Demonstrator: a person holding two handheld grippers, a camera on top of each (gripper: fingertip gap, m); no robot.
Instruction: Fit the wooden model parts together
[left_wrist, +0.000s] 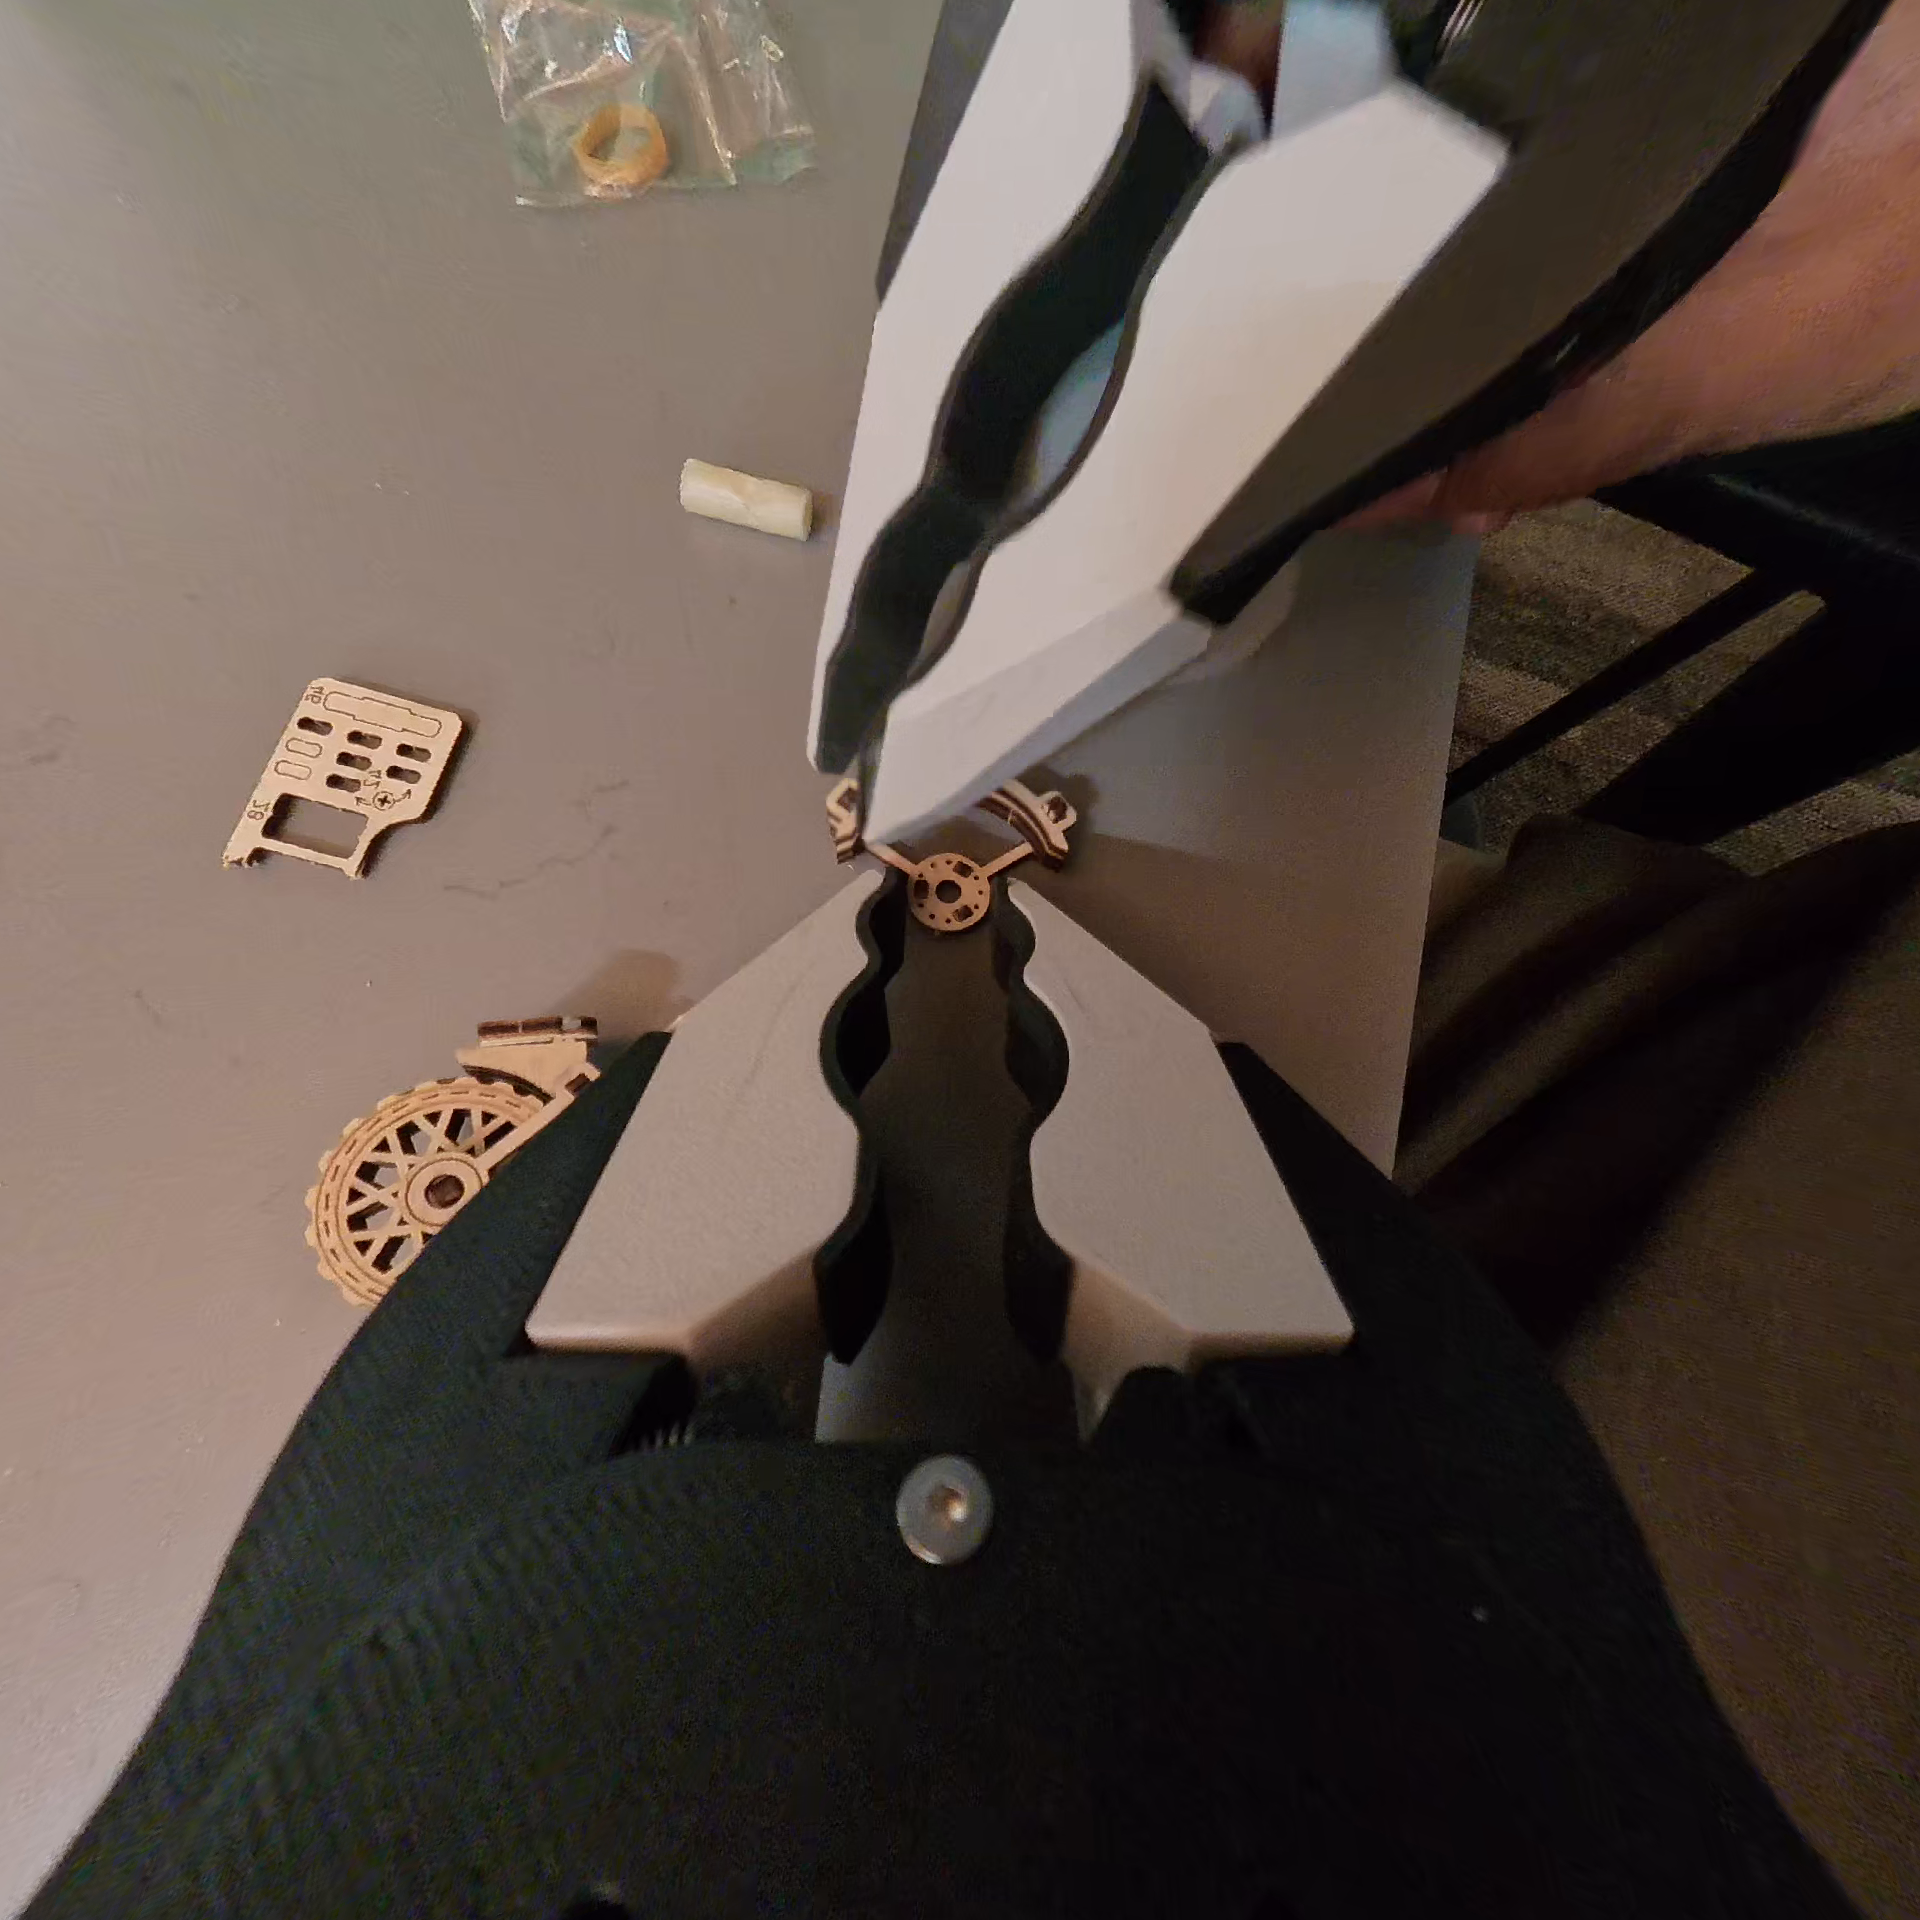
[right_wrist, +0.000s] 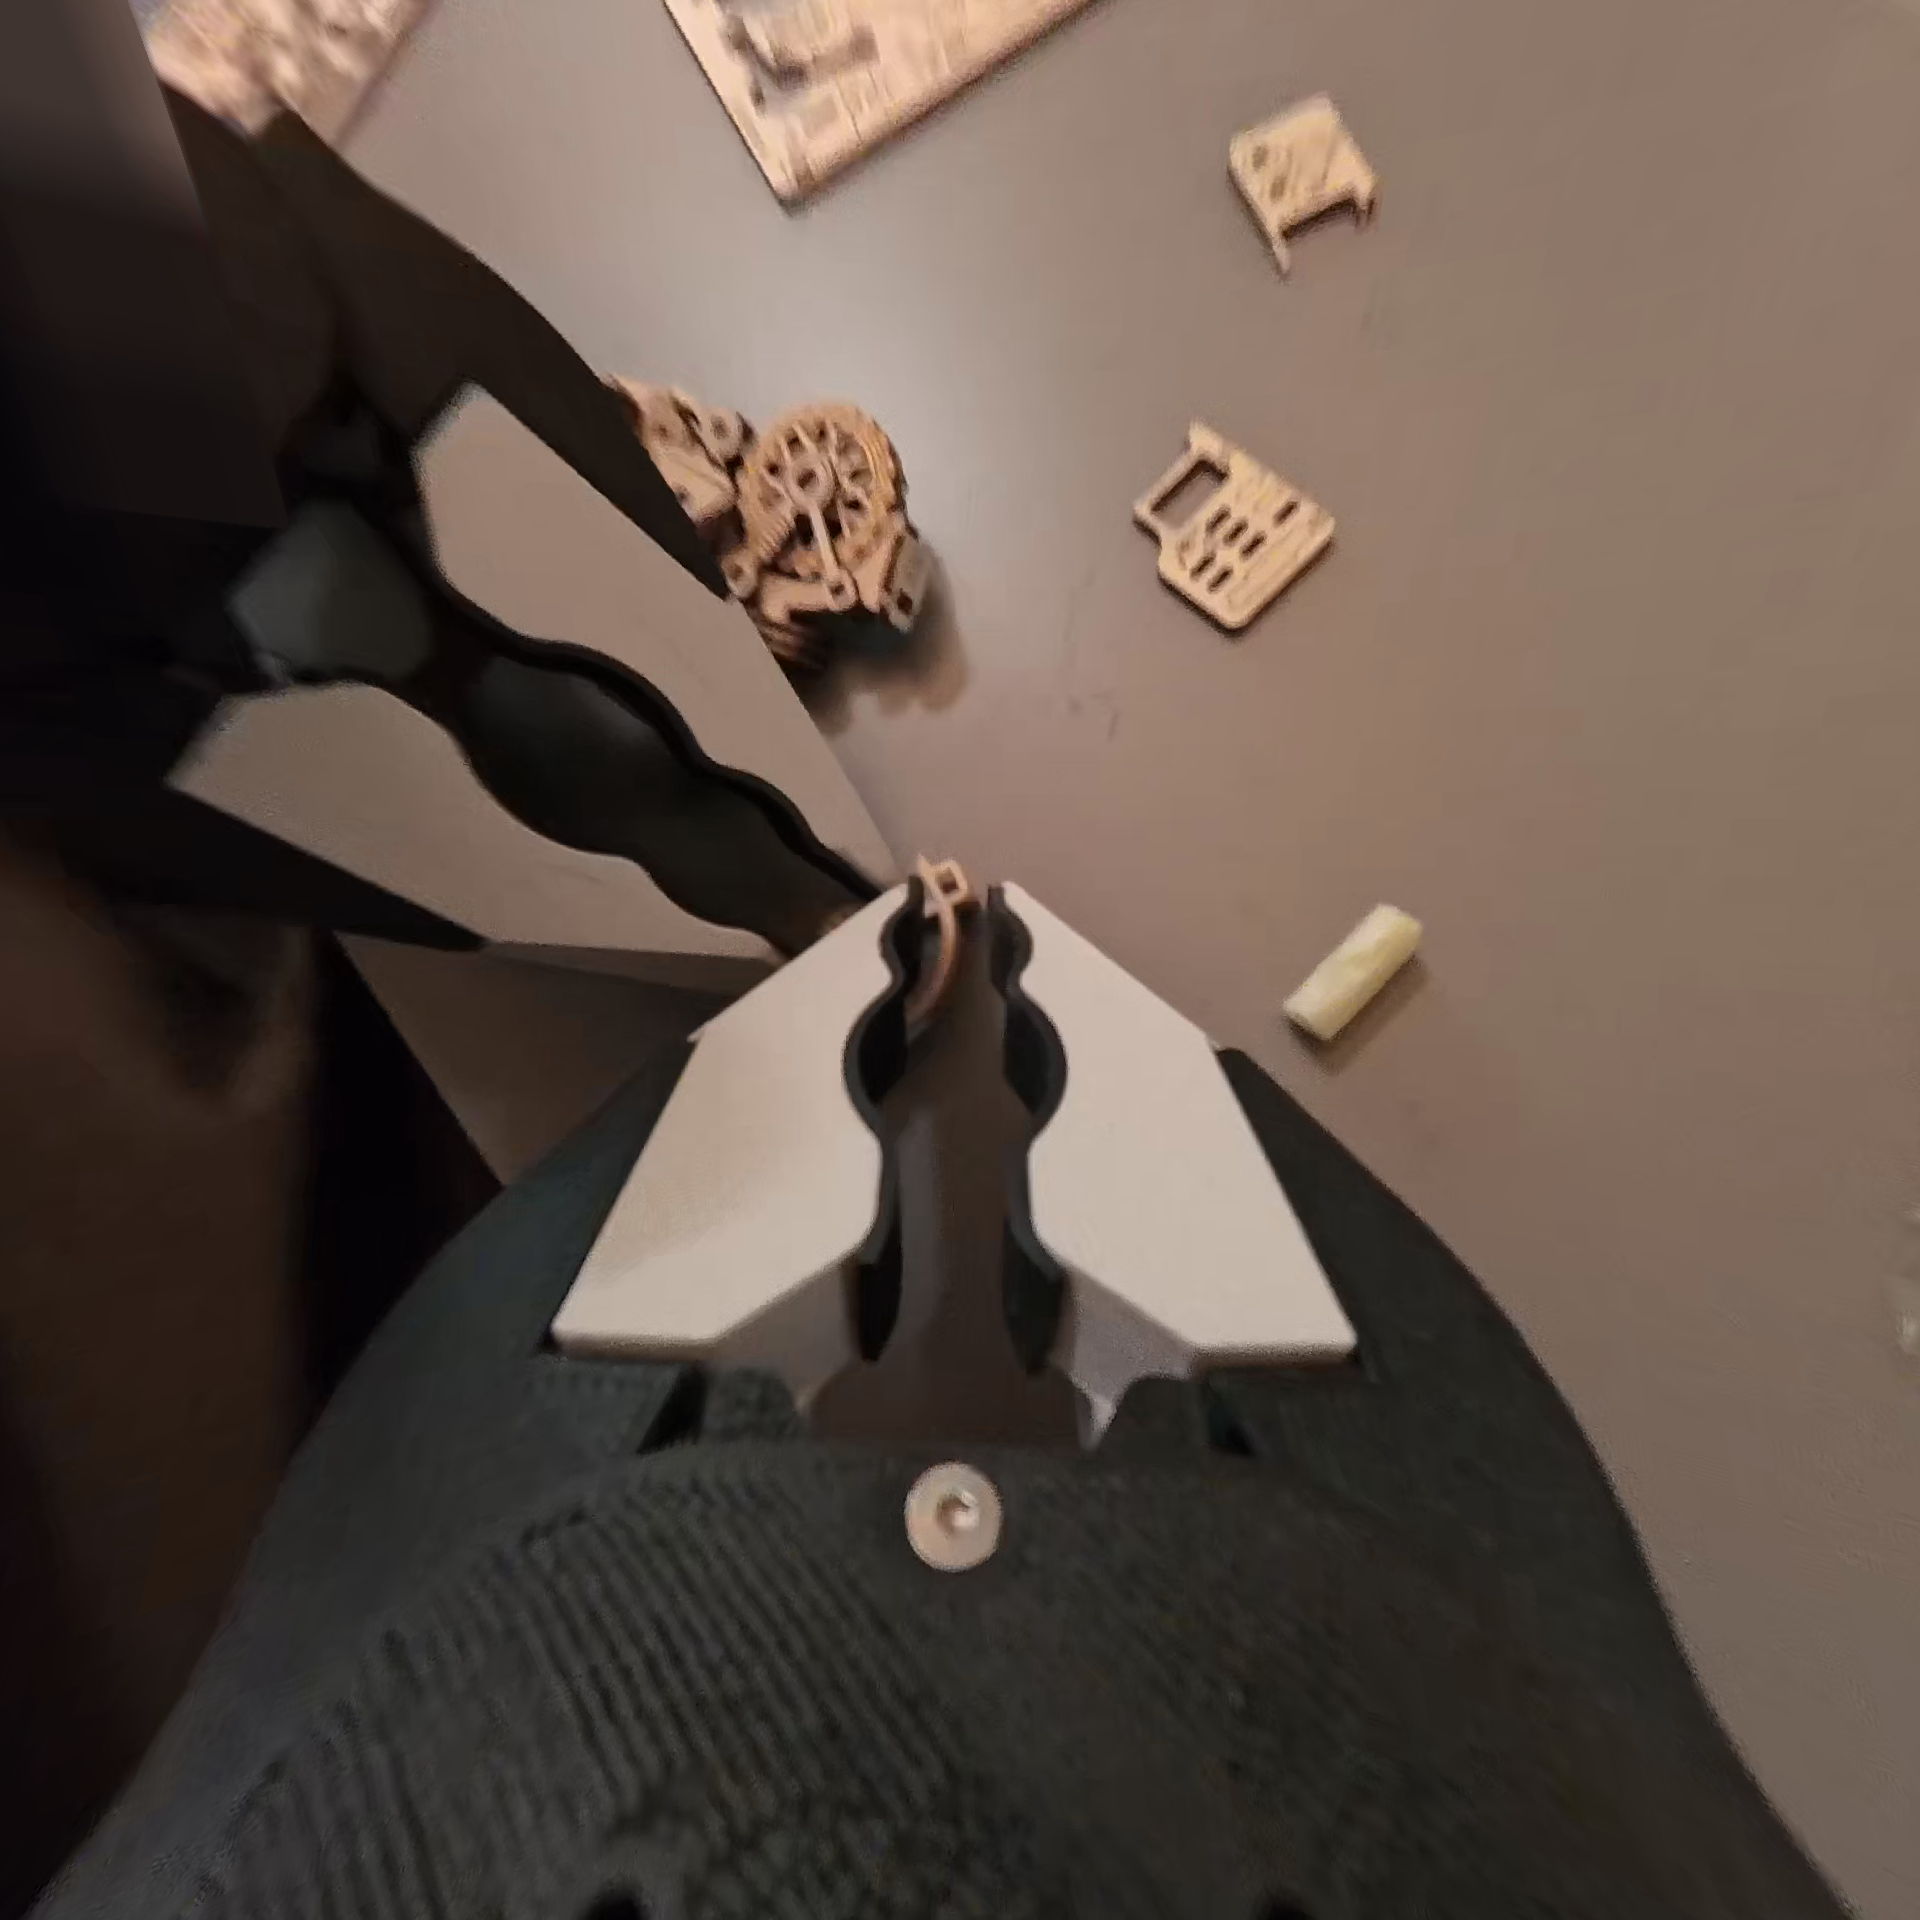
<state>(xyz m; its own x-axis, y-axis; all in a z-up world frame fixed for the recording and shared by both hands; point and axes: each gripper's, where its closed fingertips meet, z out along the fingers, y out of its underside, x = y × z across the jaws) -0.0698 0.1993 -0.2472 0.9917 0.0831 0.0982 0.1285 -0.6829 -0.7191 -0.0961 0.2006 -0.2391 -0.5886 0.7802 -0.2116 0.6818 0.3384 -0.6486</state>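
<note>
My left gripper (left_wrist: 945, 888) is shut on a small round wooden hub (left_wrist: 948, 891) with two piston-like arms, held just above the grey table (left_wrist: 312, 416). My right gripper (left_wrist: 857, 779) comes in from above and is shut on the hub's left arm (left_wrist: 842, 823). In the right wrist view, my right gripper (right_wrist: 951, 902) pinches that small wooden piece (right_wrist: 940, 891) at its tips. The left gripper (right_wrist: 868, 891) meets it from the left. Most of the part is hidden between the fingers.
A wooden wheel assembly (left_wrist: 416, 1184) (right_wrist: 810, 520), a slotted wooden plate (left_wrist: 348, 774) (right_wrist: 1231, 545) and a cream cylinder (left_wrist: 746, 499) (right_wrist: 1351, 966) lie on the table. A plastic bag (left_wrist: 644, 104), another wooden piece (right_wrist: 1304, 171) and a parts sheet (right_wrist: 862, 73) lie farther off. The table edge (left_wrist: 1423, 935) is right. My left and right fingertips are right by each other.
</note>
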